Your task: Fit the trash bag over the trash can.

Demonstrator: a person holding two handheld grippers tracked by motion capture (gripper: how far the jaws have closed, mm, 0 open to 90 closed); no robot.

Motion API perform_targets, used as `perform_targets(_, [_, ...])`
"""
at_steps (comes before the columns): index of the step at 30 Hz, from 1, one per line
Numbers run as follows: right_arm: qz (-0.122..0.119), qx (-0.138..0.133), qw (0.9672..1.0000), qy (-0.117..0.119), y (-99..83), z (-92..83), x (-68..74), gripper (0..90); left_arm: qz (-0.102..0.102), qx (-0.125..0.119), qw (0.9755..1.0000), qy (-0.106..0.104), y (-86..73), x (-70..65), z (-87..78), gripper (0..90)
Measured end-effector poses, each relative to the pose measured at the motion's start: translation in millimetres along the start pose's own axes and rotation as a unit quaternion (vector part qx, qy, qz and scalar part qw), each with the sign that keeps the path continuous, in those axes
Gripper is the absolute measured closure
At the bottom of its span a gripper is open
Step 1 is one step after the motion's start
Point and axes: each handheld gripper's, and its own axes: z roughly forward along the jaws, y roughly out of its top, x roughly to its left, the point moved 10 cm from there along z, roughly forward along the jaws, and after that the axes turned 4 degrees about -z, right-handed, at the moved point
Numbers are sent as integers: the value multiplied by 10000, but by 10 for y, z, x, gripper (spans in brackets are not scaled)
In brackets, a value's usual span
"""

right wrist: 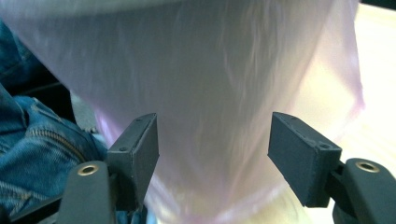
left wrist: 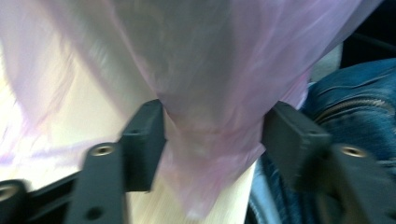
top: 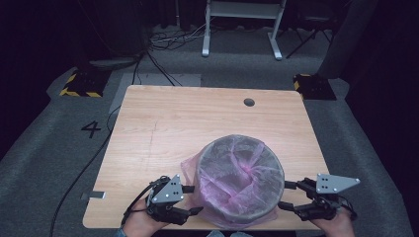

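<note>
Dark room, grey carpet, pale wooden desk (top: pixel 163 128) under the lamp. Near its front edge: a round grey bin (top: pixel 240 178), lined and draped with a thin pink bag (left wrist: pixel 205 88).

Jaws spread on both sides, pinching nothing. Left gripper (top: pixel 192 199) at the bin's left flank, with a hanging fold of the pink film bunched between the pads but not pressed. Right gripper (top: pixel 287 195) at the right flank, the film slack in the wide gap between its pads. Behind the bag in both gripper views, blue denim of the person's lap.

Step in hand, by the look of it: letting go after pulling the bag's skirt down over the rim. To do it well: back straight out, level, pads clear of the film. No twist, no lift, or the plastic snags and rides up again. Then regrip lower only where the skirt looks loose.
</note>
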Motion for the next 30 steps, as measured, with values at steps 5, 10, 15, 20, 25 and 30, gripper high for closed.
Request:
perform_targets(5, [-203, 262, 9979, 553, 17, 96, -5, 717, -213, -395, 9988, -172, 88, 125, -101, 734])
perform_targets(10, [-261, 286, 9985, 384, 41, 76, -69, 900, -302, -475, 9984, 55, 98, 265, -93, 801])
perform_targets(15, [-72, 487, 9988, -46, -77, 85, -262, 900, -407, -401, 9984, 35, 38, 306, -47, 811])
perform_targets(20, [176, 700, 9971, -234, -243, 191, -492, 900, -432, -229, 9988, 15, 38, 324, 87, 838])
perform_targets(25, [291, 968, 9946, -251, -343, 361, -608, 900, -586, 148, 9981, 113, -115, 448, 236, 880])
perform_targets(30, [292, 1389, 9894, -293, -535, 458, -617, 900, -512, 761, 9953, 300, -366, 475, 430, 888])
